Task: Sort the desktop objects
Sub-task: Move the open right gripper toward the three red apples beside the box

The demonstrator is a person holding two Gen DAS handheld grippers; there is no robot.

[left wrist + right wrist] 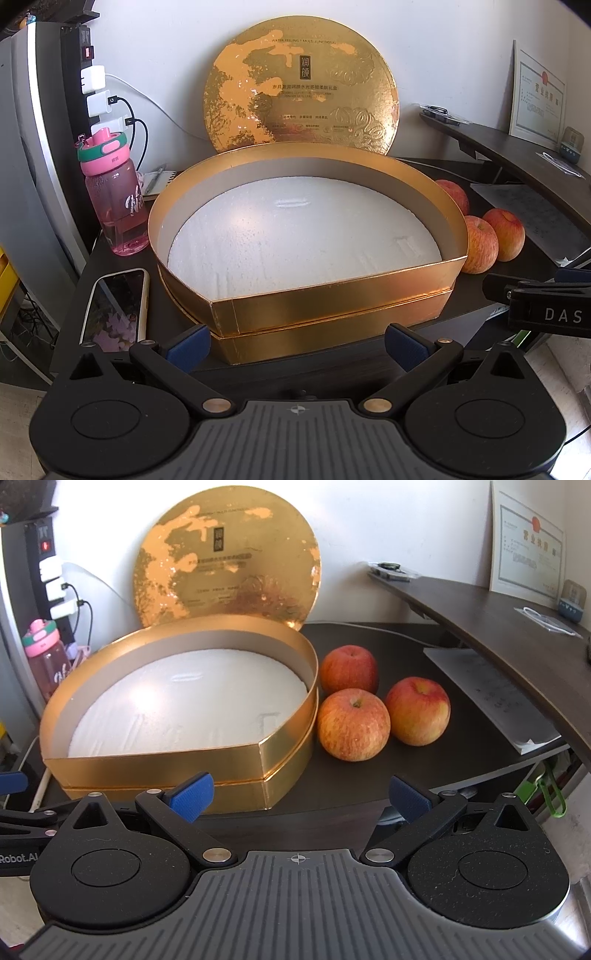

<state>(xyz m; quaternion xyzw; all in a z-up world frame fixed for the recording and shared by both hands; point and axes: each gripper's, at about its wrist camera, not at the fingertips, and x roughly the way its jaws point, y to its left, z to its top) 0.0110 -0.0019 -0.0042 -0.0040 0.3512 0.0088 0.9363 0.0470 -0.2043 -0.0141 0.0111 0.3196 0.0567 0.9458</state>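
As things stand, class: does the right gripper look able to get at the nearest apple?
Probably yes. The right gripper is open and empty, and the nearest apple sits in the open on the desk just ahead. The gold box stands to its left, not across the path.

1. Box (332, 299): gold walls, white foam floor.
2. Lid (301, 88): gold, mottled orange patches.
3. Apples (353, 729): red with yellow streaks.
4. Bottle (118, 206): pink, green band.
5. Surface (369, 786): dark brown.

Small office, framed business licence (526, 541), dark desk (369, 775), power strip (85, 70)
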